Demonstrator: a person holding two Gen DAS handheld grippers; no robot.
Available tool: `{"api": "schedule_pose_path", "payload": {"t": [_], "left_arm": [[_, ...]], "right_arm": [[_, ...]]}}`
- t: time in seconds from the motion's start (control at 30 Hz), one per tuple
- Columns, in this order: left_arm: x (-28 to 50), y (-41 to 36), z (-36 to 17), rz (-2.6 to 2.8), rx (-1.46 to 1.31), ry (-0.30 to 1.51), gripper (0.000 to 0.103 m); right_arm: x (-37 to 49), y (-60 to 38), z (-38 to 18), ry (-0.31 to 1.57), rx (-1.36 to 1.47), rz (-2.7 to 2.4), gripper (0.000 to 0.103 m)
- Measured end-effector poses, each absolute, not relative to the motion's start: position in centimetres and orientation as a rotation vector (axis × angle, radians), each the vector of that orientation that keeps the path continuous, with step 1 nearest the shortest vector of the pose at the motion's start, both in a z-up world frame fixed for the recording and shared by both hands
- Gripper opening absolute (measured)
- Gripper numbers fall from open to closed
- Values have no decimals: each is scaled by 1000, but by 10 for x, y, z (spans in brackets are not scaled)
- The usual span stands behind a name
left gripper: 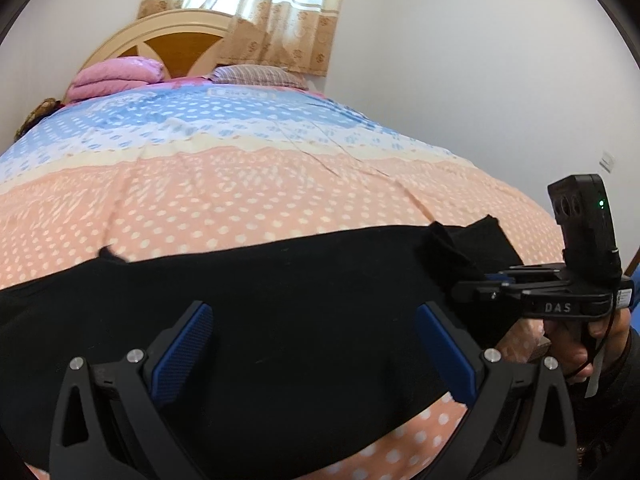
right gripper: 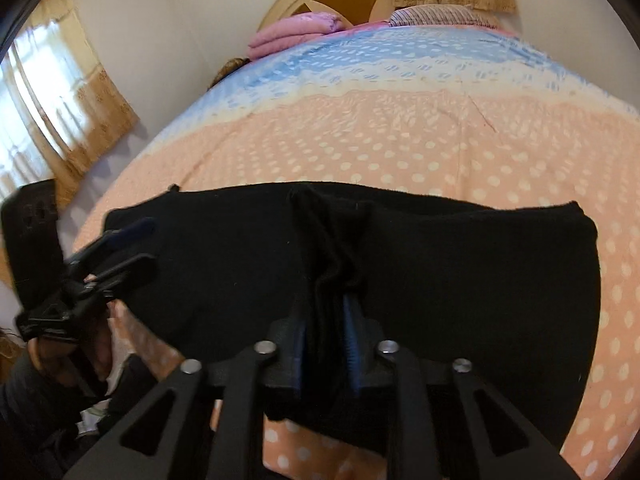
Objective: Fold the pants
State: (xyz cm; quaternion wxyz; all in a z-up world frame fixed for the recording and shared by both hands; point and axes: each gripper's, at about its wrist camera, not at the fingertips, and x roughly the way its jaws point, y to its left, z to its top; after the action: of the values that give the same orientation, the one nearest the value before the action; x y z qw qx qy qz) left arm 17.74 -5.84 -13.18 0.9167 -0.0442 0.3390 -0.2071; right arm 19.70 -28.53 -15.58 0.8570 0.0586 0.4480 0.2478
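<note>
Pants: black pants (left gripper: 280, 280) lie spread across the near edge of the bed (left gripper: 240, 200), at 6 o'clock in both views, on the peach dotted bedspread (right gripper: 400, 140).
Left gripper: left gripper (left gripper: 314, 344) hovers over the pants with its jaws wide apart, holding nothing; blue pads (left gripper: 182, 350) face each other across bare black cloth.
Right gripper: right gripper (right gripper: 326, 336) has its jaws closed on a bunched ridge of the pants, lifted in a fold running toward 12 o'clock.
In the way: in the left view the right gripper (left gripper: 472, 292) sits at 3 o'clock over the cloth's end.
Around: pink folded blanket (left gripper: 116, 78) at 11 o'clock, striped pillow (left gripper: 260, 76), wooden headboard (left gripper: 168, 36) and curtain (left gripper: 248, 8) at 12 o'clock.
</note>
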Motion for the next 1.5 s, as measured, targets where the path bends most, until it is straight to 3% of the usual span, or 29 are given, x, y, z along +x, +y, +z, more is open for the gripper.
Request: {"api": "schedule_pose_path", "payload": {"t": [0.07, 0.1, 0.33, 0.5, 0.7, 0.83, 0.93, 1.23, 1.5], "left_arm": [[182, -71, -131, -454, -86, 712, 103], [183, -77, -131, -467, -86, 717, 103], [206, -130, -134, -548, -100, 784, 103], [214, -149, -142, -553, -129, 824, 96], [215, -176, -142, -582, -89, 845, 63], [220, -174, -142, -549, -109, 861, 20], [219, -162, -136, -576, -171, 855, 13], [205, -111, -103, -567, -232, 774, 13], [206, -69, -112, -481, -257, 807, 12]], "right_arm": [[187, -299, -143, 917, 148, 567, 59], [182, -307, -137, 893, 156, 575, 63], [181, -381, -138, 808, 346, 454, 63], [186, -394, -150, 792, 441, 447, 63], [179, -391, -144, 724, 425, 451, 63], [174, -395, -140, 669, 383, 421, 64], [172, -401, -137, 634, 414, 411, 64], [172, -415, -144, 634, 491, 345, 68], [171, -402, -146, 638, 426, 357, 68]]}}
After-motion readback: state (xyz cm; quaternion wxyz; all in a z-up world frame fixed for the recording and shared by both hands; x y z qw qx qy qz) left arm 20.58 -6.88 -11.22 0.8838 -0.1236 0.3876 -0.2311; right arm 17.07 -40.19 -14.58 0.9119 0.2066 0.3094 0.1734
